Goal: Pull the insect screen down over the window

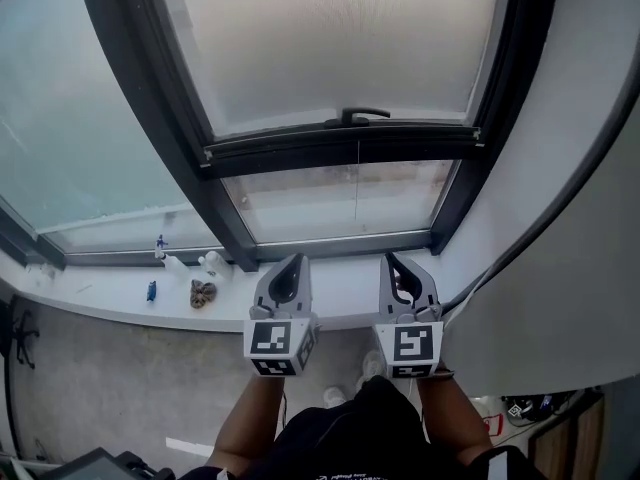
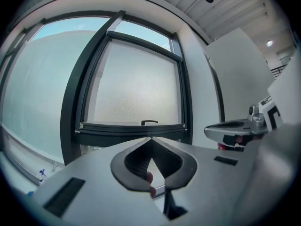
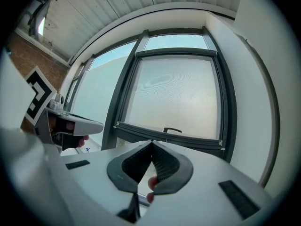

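Observation:
The insect screen (image 1: 330, 38) is a pale mesh that covers most of the dark-framed window. Its dark bottom bar (image 1: 340, 148) carries a small black handle (image 1: 357, 116), and a thin cord (image 1: 358, 183) hangs from the bar. Below the bar a strip of bare glass (image 1: 330, 203) reaches the sill. My left gripper (image 1: 296, 260) and right gripper (image 1: 391, 259) hover side by side over the sill, well below the bar, both shut with nothing between the jaws. The bar (image 2: 131, 127) and handle (image 2: 149, 122) show ahead of the left gripper (image 2: 150, 139). The handle (image 3: 172, 130) also shows ahead of the right gripper (image 3: 151, 143).
The white sill (image 1: 120, 298) holds a brown shell-like item (image 1: 203, 293), small white bottles (image 1: 212, 263) and a tiny blue thing (image 1: 151, 290). A large fixed pane (image 1: 70, 118) lies left, a white wall (image 1: 560, 168) right. Grey floor (image 1: 110, 388) is below.

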Available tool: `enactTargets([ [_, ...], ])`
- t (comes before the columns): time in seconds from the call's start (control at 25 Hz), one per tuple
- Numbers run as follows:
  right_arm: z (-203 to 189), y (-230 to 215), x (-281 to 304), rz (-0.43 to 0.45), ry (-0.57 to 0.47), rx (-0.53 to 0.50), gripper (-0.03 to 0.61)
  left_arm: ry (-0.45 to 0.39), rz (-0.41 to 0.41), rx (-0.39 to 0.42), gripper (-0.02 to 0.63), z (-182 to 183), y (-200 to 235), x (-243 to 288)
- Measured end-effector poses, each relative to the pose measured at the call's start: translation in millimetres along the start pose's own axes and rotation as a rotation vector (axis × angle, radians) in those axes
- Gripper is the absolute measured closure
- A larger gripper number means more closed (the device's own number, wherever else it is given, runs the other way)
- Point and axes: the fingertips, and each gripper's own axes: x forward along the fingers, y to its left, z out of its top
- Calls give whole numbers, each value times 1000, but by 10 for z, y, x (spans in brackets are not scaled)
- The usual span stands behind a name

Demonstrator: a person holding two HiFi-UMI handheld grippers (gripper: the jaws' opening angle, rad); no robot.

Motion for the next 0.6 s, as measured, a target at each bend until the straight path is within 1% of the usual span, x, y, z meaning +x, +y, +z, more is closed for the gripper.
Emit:
enactTargets([
  [0.16,-3,-23,-184,3,-5,-18,574,-5,13,5,611,13,-124,-126],
  [0.36,61,-166,-405,14,-63,-55,574,-45,35,4,611,40,-326,-260],
  [0.48,29,-294,-530,27,-72,-44,574,-37,59,-5,611,-8,-469,-317],
  [0.6,-102,-435,-683,24,-53,-30,574,-26,85,-23,611,-28,-670,-401],
])
